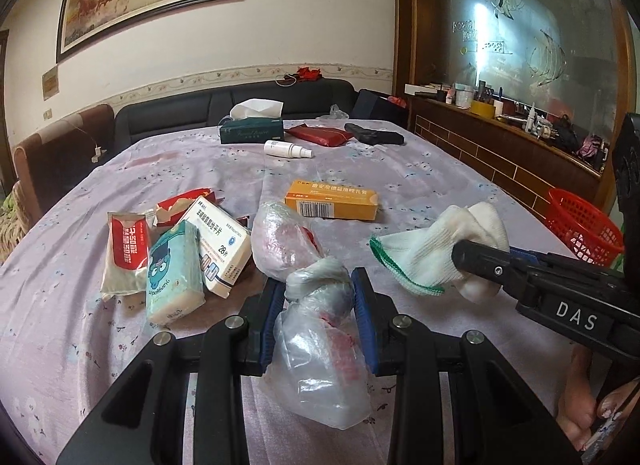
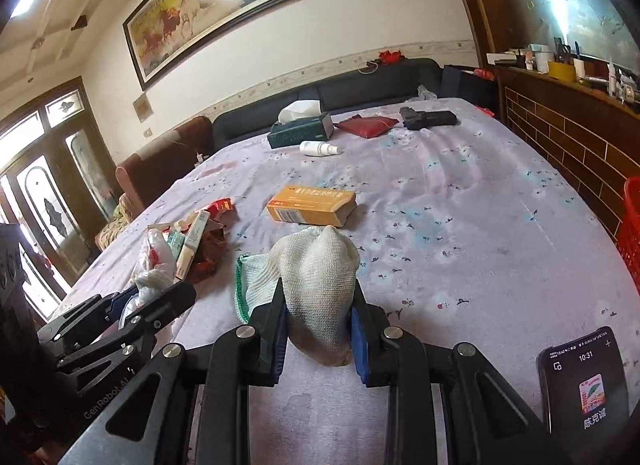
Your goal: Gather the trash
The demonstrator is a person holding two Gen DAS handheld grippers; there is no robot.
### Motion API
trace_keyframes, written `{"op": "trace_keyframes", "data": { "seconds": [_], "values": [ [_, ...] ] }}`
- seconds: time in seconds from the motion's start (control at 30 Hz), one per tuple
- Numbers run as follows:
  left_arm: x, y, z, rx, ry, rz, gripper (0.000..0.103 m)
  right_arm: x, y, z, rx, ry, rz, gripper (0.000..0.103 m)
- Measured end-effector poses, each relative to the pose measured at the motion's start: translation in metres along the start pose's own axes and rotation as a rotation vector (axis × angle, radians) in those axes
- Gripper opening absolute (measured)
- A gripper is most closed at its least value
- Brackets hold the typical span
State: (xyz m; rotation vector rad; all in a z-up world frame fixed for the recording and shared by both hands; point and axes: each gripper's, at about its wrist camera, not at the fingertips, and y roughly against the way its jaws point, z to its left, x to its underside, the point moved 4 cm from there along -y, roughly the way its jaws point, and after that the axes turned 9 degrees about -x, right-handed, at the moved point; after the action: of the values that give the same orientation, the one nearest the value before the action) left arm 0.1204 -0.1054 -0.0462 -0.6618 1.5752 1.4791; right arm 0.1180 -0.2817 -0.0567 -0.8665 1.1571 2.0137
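Trash in the left wrist view: a crumpled plastic bag (image 1: 316, 329) is clamped in the left gripper (image 1: 319, 319), over the near part of the cloth-covered table (image 1: 420, 181). Packets (image 1: 176, 249) crowd the left; open cloth lies beyond the orange box (image 1: 332, 199). A red basket (image 1: 584, 225) sits at the right edge, its contents hidden.

Right wrist view: the right gripper (image 2: 319, 339) clenches a white knit glove (image 2: 316, 285); bare cloth stretches rightward, with a phone (image 2: 584, 381) near the corner.
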Motion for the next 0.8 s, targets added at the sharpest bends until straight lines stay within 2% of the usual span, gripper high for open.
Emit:
{"op": "trace_keyframes", "data": {
  "seconds": [0.8],
  "values": [
    [0.0004, 0.0005, -0.0001, -0.001, 0.008, -0.005, 0.033, 0.0015, -0.0036, 0.0016, 0.035, 0.011, 0.016, 0.029]
  ]
}}
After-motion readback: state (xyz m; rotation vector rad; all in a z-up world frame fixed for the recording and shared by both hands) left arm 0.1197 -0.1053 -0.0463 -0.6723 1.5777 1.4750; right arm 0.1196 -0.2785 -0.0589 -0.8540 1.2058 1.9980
